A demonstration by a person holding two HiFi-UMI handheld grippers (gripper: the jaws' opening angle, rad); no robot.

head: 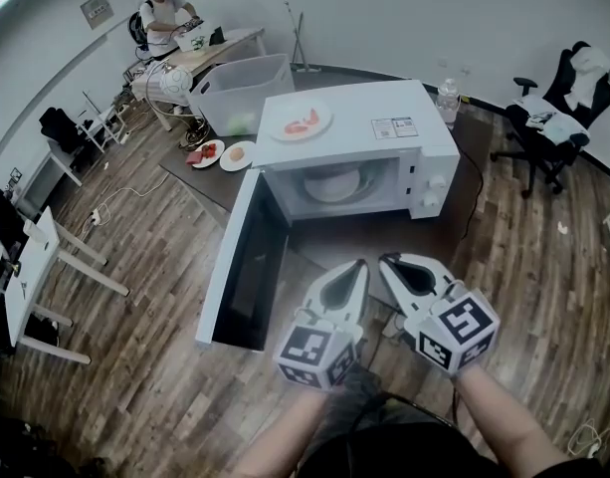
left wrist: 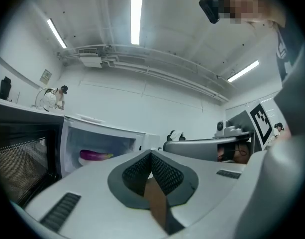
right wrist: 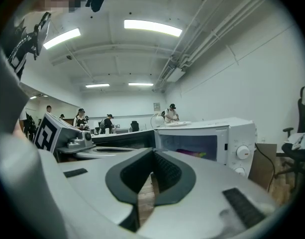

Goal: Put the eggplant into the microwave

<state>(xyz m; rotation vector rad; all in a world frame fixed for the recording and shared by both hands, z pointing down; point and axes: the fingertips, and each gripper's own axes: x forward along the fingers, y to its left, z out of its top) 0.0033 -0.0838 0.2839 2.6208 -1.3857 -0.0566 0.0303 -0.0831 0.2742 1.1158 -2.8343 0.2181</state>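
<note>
- Two grasping parts, the left tongs (head: 357,266) and right tongs (head: 388,262), are pressed together, empty.
- Long purple eggplant (left wrist: 95,155) lies inside the open white microwave (head: 436,157).
- White label sticker (head: 394,127) on top: print too small to read.

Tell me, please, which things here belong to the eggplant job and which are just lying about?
Job: eggplant, inside the microwave; left gripper, right gripper, both shut, empty.
Lying about: plate of food, water bottle, plastic bin, office chair.

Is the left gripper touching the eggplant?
Apart. The left gripper view shows the eggplant lying inside the microwave, well beyond the shut, empty left gripper.
</note>
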